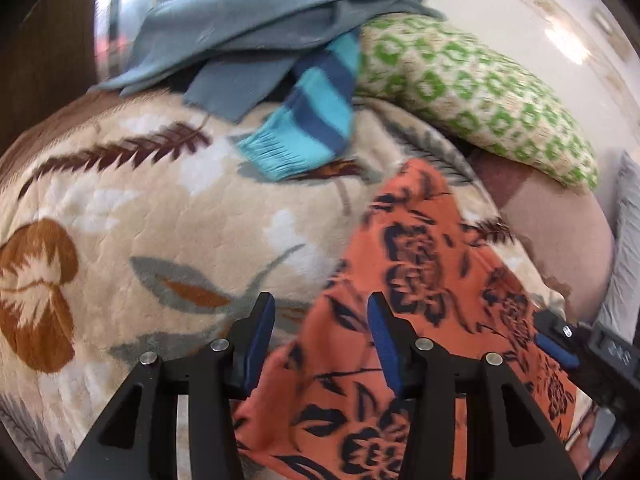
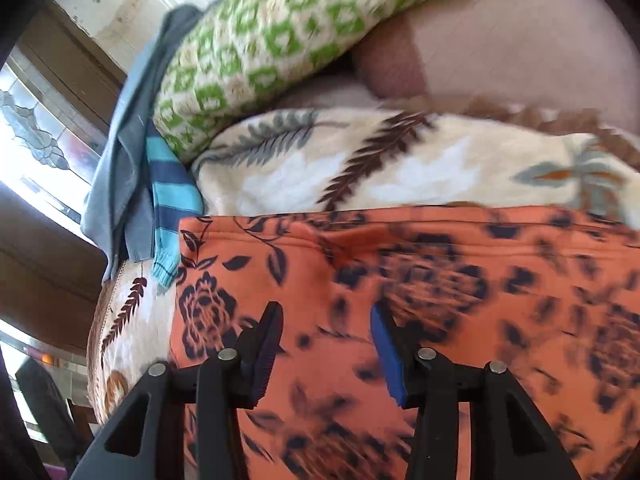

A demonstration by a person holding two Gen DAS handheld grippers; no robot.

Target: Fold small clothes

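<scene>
In the left wrist view, the left hand-held gripper (image 1: 320, 334) hangs with its jaws apart over the near left edge of the orange floral garment (image 1: 420, 280), pinching nothing. The garment lies spread on a leaf-patterned blanket (image 1: 160, 208) on the bed. At the far side sit a grey-blue garment (image 1: 240, 28) and a blue striped sleeve (image 1: 316, 120), piled beside a green patterned pillow (image 1: 480, 80). The right hand-held gripper (image 1: 560, 344) shows at the right edge; its state cannot be told here.

In the right wrist view, the right hand-held gripper (image 2: 326, 338) has jaws apart above the orange floral garment (image 2: 440, 280), gripping no cloth. The garment looks flat with 1 straight far edge, perhaps partly folded; the far pile still looks unfolded, so most work seems left.
</scene>
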